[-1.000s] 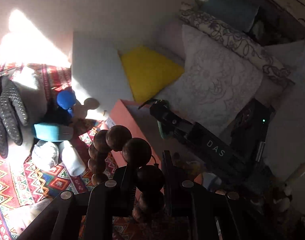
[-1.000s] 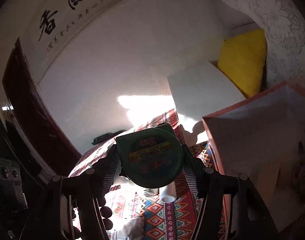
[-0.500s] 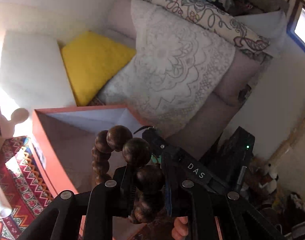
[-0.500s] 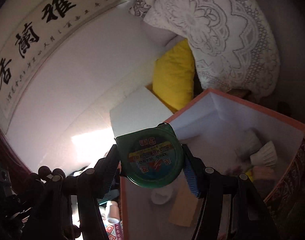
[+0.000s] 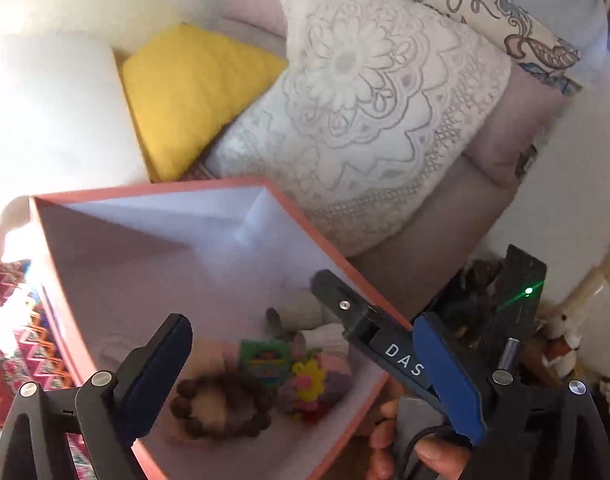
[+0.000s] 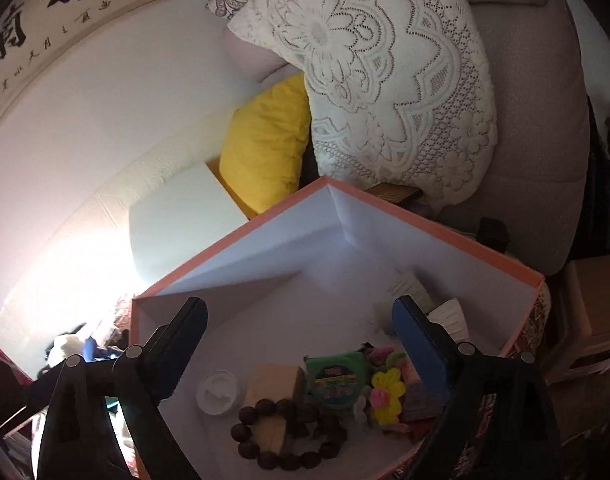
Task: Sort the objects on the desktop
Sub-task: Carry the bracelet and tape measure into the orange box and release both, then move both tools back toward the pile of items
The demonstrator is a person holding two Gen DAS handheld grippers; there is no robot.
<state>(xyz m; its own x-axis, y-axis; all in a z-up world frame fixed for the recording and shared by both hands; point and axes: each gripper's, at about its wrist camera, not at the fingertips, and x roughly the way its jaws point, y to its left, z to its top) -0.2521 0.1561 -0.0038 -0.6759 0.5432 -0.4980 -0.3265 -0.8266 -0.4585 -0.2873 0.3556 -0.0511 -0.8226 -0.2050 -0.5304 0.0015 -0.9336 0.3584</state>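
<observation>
Both claws hang empty with jaws spread wide over the salmon-rimmed cardboard box (image 6: 433, 224): the left claw (image 5: 317, 368) and the right claw (image 6: 301, 344). On the box's white floor lies the dark brown wooden bead bracelet (image 6: 289, 436), partly over a pale wooden block (image 6: 273, 384). Just beyond it sits the round green tin (image 6: 337, 380), beside a yellow yarn flower (image 6: 385, 394); a white ribbed cap (image 6: 218, 394), possibly a lid, sits left of the block. Farther back, a yellow cushion (image 6: 265, 148) and a white lace pillow (image 6: 393, 80) lean by the box.

Sunlit white wall (image 6: 105, 128), cushioned sofa (image 5: 517, 120).
</observation>
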